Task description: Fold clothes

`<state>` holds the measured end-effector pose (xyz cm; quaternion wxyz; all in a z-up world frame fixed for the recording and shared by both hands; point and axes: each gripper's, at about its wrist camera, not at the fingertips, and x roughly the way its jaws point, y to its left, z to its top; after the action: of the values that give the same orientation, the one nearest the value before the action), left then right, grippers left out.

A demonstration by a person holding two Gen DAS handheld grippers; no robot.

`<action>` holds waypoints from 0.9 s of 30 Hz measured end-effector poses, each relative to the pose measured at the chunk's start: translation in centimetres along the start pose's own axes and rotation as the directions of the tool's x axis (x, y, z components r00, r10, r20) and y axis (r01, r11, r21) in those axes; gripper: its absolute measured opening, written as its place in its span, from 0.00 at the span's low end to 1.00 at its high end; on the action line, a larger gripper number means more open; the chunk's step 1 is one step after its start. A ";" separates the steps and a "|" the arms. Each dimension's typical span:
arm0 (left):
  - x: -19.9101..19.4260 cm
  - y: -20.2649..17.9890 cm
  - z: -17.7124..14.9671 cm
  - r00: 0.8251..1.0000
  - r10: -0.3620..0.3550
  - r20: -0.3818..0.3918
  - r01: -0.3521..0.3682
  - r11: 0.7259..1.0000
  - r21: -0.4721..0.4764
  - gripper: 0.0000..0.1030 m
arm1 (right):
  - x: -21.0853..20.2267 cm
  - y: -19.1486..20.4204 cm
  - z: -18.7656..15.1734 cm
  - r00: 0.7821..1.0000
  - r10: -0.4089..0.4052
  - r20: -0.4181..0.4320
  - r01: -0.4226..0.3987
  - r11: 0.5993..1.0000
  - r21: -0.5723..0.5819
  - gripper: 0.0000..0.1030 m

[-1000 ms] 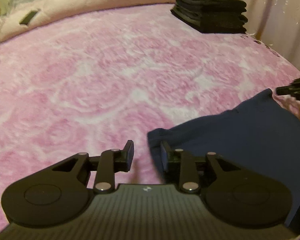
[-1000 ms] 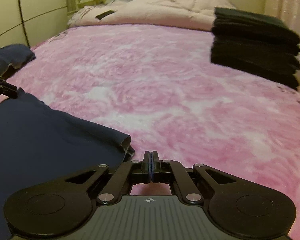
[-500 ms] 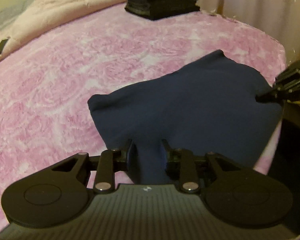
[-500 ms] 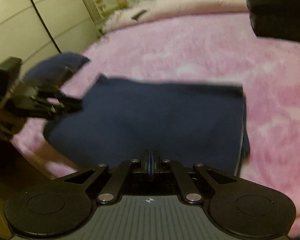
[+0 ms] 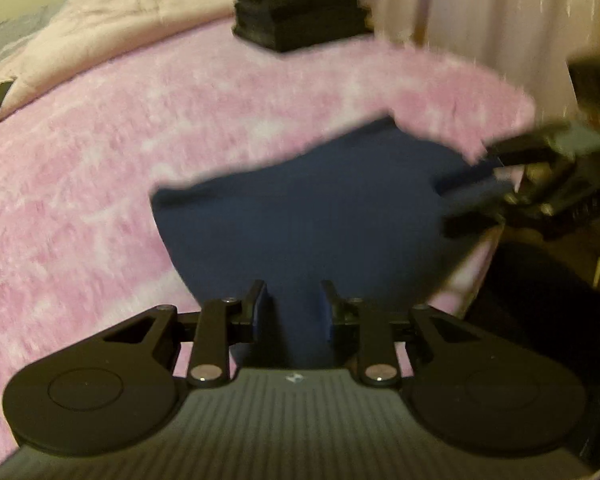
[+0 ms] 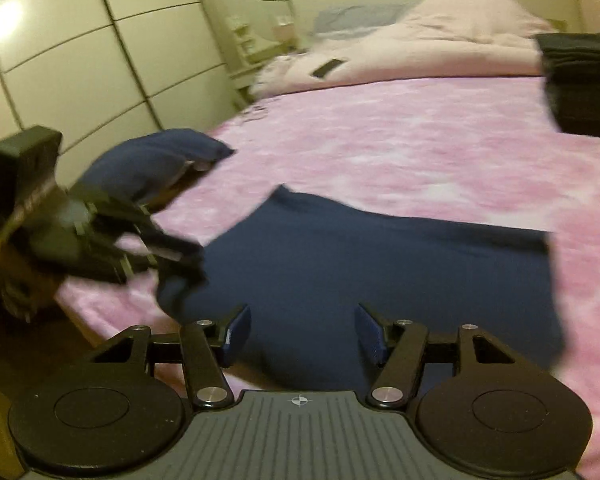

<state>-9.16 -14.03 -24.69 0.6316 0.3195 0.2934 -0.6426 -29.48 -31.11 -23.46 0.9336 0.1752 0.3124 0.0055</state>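
Garment [image 5: 308, 216], navy, lies partly folded at the near edge of the bed [image 5: 100, 184], on the pink fleece blanket. No containers in view; the only stacked goods are a pile of black folded clothes [image 5: 300, 16] well beyond the garment, toward the head of the bed, next to the pale pink duvet [image 5: 112, 12].

Left claw [image 5: 293, 306]: fingers moderately apart with a strip of the garment's near-left corner running between them; cloth sits against the inner pads, but whether it is actually pinched cannot be told. In the right wrist view the same claw [image 6: 180, 256] sits at the garment's left corner, with cloth bunched at its tip.

Right claw [image 6: 300, 332]: spread wide, pads clear of each other, hovering over the garment's near-right edge, nothing gripped. From the left wrist view it shows blurred at the garment's right corner [image 5: 476, 188].

A second navy bundle [image 6: 148, 164] sits left of the garment at the bed's edge. A small dark flat item [image 6: 326, 69] rests on the duvet, far from the garment.

Changes from half a second ago: right claw was pressed together and has now spread wide. Left claw gap looks about the same, with cloth between the fingers in both. Garment remains in the same spot at the bed edge. Both views are motion-blurred.
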 end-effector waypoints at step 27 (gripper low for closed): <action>5.7 7.2 5.4 0.999 0.045 -0.025 -0.047 0.998 -0.052 0.28 | -0.3 -11.4 2.3 0.985 -0.151 -0.085 0.152 0.988 0.005 0.56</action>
<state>-2.17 -22.03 -25.58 0.6508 0.3171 0.3104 -0.6161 -29.54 -42.55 -25.36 0.9163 0.1558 0.3639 -0.0600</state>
